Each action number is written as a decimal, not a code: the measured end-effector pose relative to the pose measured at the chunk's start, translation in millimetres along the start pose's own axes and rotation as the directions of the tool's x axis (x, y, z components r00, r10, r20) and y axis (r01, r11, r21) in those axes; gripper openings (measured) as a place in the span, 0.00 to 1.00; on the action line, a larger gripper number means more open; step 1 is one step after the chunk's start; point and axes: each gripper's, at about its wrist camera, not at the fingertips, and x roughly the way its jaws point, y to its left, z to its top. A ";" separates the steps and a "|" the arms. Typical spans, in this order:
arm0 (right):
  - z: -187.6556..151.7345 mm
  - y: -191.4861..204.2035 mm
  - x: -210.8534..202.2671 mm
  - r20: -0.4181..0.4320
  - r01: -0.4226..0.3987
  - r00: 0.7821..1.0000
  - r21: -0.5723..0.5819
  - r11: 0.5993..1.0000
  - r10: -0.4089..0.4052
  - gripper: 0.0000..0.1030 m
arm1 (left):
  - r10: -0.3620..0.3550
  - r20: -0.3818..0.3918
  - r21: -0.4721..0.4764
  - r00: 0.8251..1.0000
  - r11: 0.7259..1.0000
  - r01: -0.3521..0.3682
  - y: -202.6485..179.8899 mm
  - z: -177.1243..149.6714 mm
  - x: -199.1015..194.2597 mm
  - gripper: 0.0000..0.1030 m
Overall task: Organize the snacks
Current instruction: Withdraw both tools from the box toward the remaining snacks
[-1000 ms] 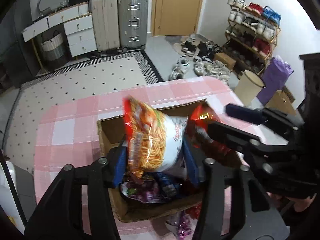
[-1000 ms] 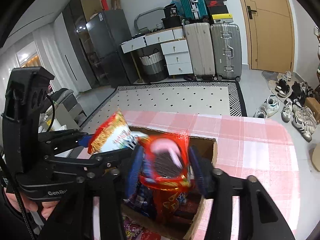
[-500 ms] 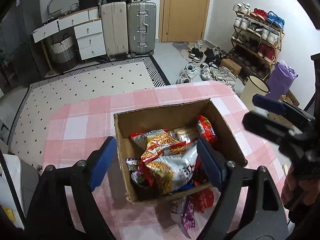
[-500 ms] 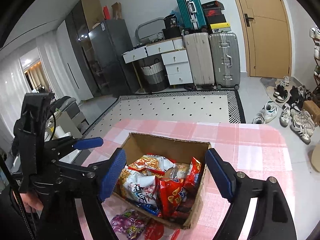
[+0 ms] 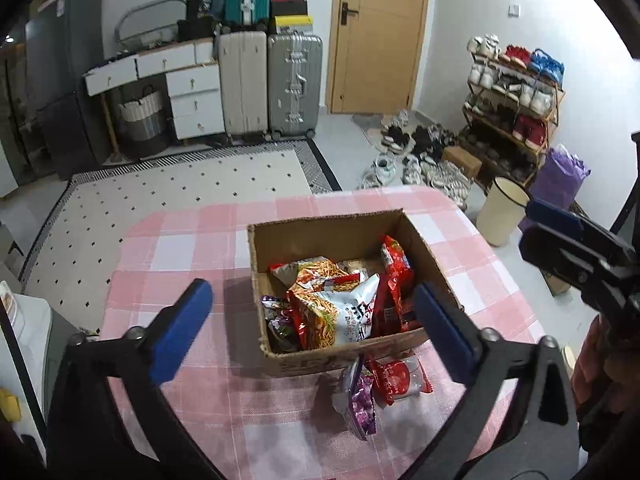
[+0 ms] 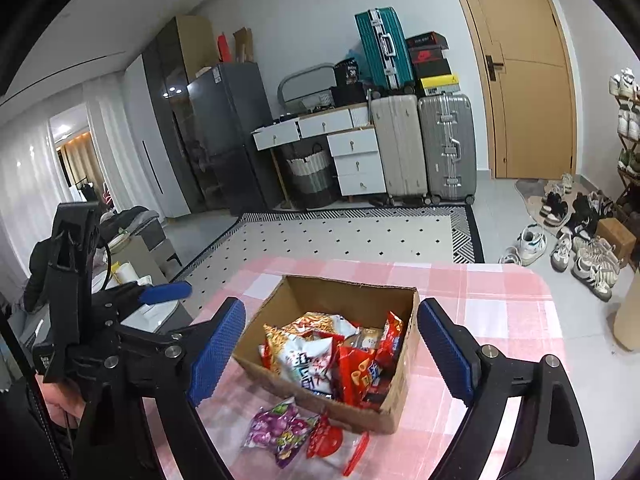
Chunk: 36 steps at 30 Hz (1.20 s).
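Observation:
An open cardboard box (image 5: 332, 228) (image 6: 356, 292) stands on the pink checked table (image 5: 192, 240) and holds several snack bags, among them a white and orange noodle-snack bag (image 5: 340, 308) (image 6: 304, 352) and a red bag (image 5: 396, 280) (image 6: 360, 368). A purple packet (image 5: 360, 404) (image 6: 276, 432) and a red packet (image 5: 396, 376) (image 6: 324, 436) lie on the table in front of the box. My left gripper (image 5: 312, 324) is open and empty, above and in front of the box. My right gripper (image 6: 328, 348) is open and empty, likewise above the box.
The table ends just behind the box, with a patterned rug (image 5: 180, 184) on the floor beyond. A cream bin (image 5: 500, 212) and a purple bag (image 5: 560, 180) stand by the table's right side. Suitcases (image 5: 272, 84), drawers and a shoe rack (image 5: 512, 112) line the walls.
Both grippers let go of their snack bags, which now lie in the box. Both grippers opened wide and drew back and up from the box.

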 end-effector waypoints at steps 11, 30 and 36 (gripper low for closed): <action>-28.9 21.6 -63.3 0.073 0.015 0.997 -0.024 1.000 -0.013 0.96 | -0.004 0.066 -0.025 0.998 1.000 0.005 5.9 -36.3 -65.7 0.99; -105.0 14.7 -115.6 0.149 0.038 0.988 0.074 0.997 -0.049 0.99 | -0.044 0.035 -0.086 0.998 0.995 0.047 0.9 -119.6 -82.6 0.99; -131.7 14.4 -114.2 0.147 0.056 0.987 0.057 0.997 -0.064 0.99 | -0.070 0.011 -0.122 0.997 0.990 0.071 4.4 -140.1 -58.2 0.99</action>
